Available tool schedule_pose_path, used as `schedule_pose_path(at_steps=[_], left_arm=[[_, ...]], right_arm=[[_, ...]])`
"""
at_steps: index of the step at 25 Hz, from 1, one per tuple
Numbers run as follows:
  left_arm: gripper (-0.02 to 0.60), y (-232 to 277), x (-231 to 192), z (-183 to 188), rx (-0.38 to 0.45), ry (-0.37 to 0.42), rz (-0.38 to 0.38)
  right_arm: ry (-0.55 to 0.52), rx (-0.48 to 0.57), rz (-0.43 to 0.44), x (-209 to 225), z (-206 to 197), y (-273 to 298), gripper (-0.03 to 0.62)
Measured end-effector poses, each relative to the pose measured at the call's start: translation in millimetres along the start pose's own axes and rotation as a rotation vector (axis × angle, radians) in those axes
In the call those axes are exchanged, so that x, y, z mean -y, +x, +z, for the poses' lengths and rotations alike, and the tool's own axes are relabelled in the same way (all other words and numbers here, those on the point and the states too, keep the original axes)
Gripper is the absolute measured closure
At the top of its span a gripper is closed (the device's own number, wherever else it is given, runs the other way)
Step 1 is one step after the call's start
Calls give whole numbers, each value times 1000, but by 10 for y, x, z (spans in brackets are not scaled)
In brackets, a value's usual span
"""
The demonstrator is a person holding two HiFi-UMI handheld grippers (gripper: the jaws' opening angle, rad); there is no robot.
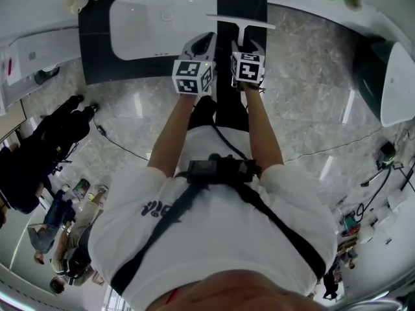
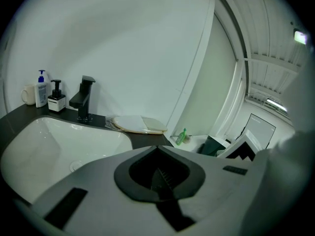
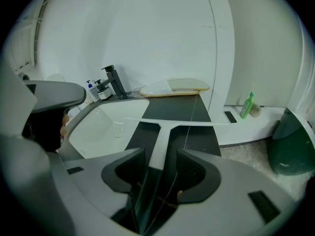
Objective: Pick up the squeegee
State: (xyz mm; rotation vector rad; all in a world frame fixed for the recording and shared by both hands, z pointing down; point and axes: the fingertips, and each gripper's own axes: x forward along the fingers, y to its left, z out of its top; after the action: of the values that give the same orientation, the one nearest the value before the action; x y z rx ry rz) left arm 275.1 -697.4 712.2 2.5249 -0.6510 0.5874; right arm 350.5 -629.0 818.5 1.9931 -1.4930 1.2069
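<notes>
Step in hand, by the look of it: closing on the squeegee (image 3: 162,132). Lies flat on the dark desk (image 3: 197,112), straight ahead of the right tool (image 3: 161,156), handle pointing back into the tool, blade crosswise beyond the tips. Sink (image 3: 108,122) just to the left of that tool.

Right tool spread wide, handle between the jaws, pads not touching it. Holding nothing yet. Left tool (image 2: 158,166) pinched together and empty, out over the sink, to the left of the right one.

To do it well:
- Centre the handle in the gap before squeezing; sits slightly toward the left jaw now, so shift a touch left or let the closing jaws square it up.
- Drop low enough for the pads to meet the sides of the handle, not ride over its top.
- Grip near the handle's middle, well short of the blade, for balance.
- Close firmly; slim and smooth, likely to twist or slide out of a weak pinch.
- Lift straight up, blade level, clear of the desk.
- Hold the left tool aside, out of the path.
</notes>
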Motion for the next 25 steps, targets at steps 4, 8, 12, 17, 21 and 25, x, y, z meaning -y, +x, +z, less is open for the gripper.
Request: schedule_pose_path(at_steps=[4, 8, 12, 17, 21, 25], left_arm=[[569, 17, -53, -50, -7, -15, 17], [568, -3, -54, -73, -7, -25, 27], [569, -27, -83, -67, -3, -36, 37], [569, -90, -87, 0, 10, -43, 46], [569, -173, -113, 123, 34, -42, 56], [569, -307, -151, 303, 73, -39, 64]], right_arm=[[12, -6, -10, 19, 29, 114, 416], [13, -6, -42, 39, 40, 139, 418], [12, 14, -59, -8, 110, 162, 476], [43, -5, -69, 30, 63, 137, 497], [58, 10, -71, 29, 106, 40, 498], [46, 110, -48, -116, 420, -189, 499]])
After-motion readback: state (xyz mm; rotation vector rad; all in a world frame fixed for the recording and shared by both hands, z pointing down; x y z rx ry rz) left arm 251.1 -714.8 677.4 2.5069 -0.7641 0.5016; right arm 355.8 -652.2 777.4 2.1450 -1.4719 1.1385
